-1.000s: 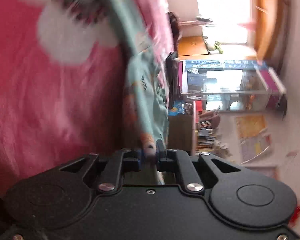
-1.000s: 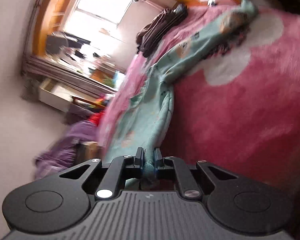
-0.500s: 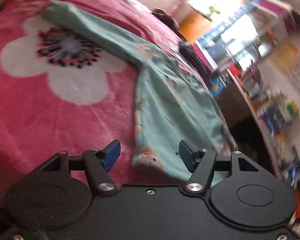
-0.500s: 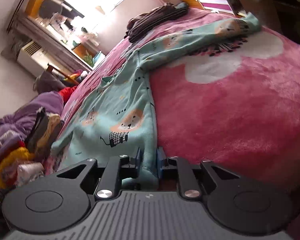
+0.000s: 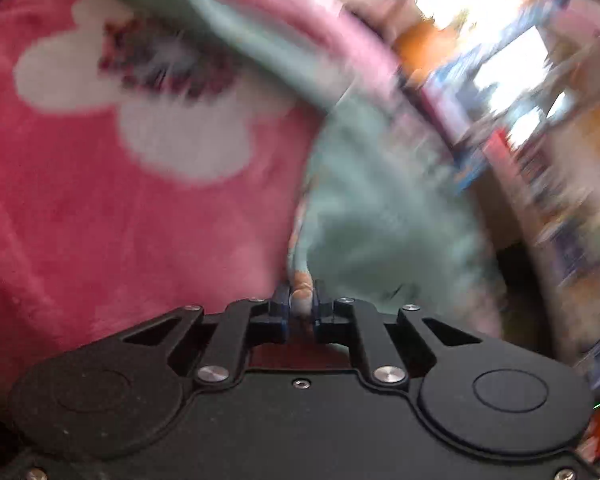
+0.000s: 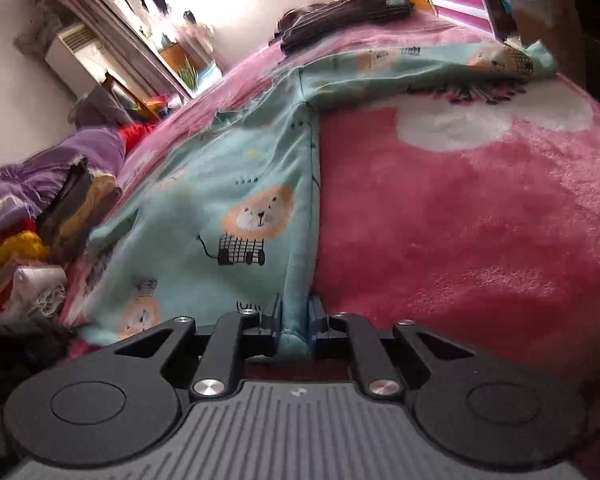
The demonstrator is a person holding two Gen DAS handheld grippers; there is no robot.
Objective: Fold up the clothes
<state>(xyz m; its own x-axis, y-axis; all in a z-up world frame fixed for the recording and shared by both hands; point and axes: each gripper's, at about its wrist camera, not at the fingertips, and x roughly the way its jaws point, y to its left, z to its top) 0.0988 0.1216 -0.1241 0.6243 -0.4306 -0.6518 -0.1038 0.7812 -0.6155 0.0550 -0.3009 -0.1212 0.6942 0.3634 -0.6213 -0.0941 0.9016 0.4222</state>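
A mint-green child's garment (image 6: 236, 184) printed with lions lies spread on a pink blanket (image 6: 480, 220) with white flowers. One sleeve (image 6: 440, 64) stretches toward the far right. My right gripper (image 6: 294, 322) is shut on a folded edge of the garment at its near hem. In the blurred left wrist view, the same garment (image 5: 380, 208) runs away from my left gripper (image 5: 302, 304), which is shut on a small bunch of its cloth. A sleeve (image 5: 240, 36) reaches up and left over a white flower (image 5: 172, 136).
A pile of purple, yellow and red clothes (image 6: 28, 216) sits at the bed's left side. Dark folded clothing (image 6: 340, 16) lies at the far end. A shelf with books and boxes (image 5: 540, 140) stands right of the bed, blurred.
My left gripper stood open around the garment's corner half a second ago; now it is shut on it and moving fast. The right gripper kept its hold while the garment spread flatter.
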